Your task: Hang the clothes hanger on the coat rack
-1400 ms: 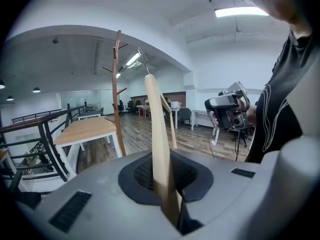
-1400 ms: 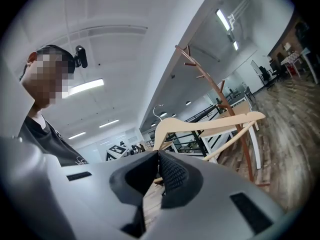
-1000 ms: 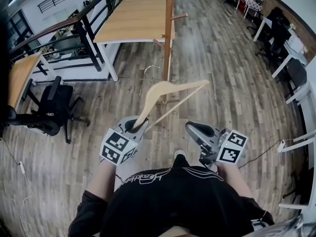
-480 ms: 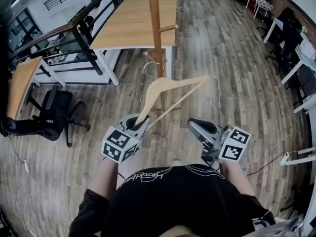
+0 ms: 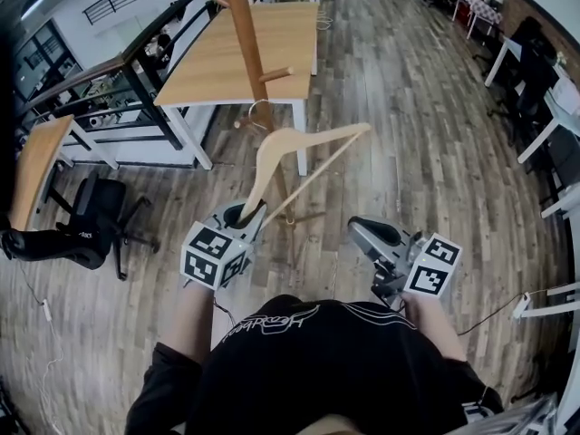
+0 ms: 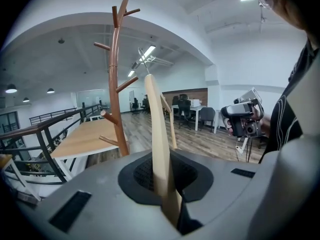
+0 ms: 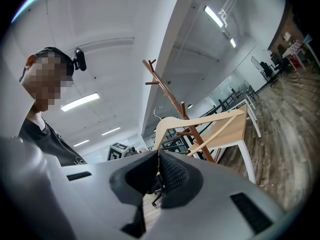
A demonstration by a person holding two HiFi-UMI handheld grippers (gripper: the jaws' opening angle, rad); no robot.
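A pale wooden clothes hanger (image 5: 292, 145) with a metal hook stands slanted up from my left gripper (image 5: 241, 216), which is shut on the end of one arm. In the left gripper view that hanger arm (image 6: 157, 134) rises straight out from between the jaws of the left gripper (image 6: 161, 171). The brown wooden coat rack (image 5: 245, 34) with stub pegs stands just beyond the hanger, its pole (image 6: 116, 84) left of the hanger. My right gripper (image 5: 364, 232) hovers to the right, shut and holding nothing. The right gripper view shows the hanger (image 7: 200, 124) in front of the rack (image 7: 172, 96).
A light wood table (image 5: 217, 57) stands behind the rack beside a black railing (image 5: 136, 53). A black office chair (image 5: 86, 220) sits at the left. Desks and chairs (image 5: 535, 80) line the right side. The floor (image 5: 408, 125) is wood plank.
Both grippers and the hanger have moved forward across the floor. The coat rack now stands nearer and further left in the head view, close to the hanger's hook.
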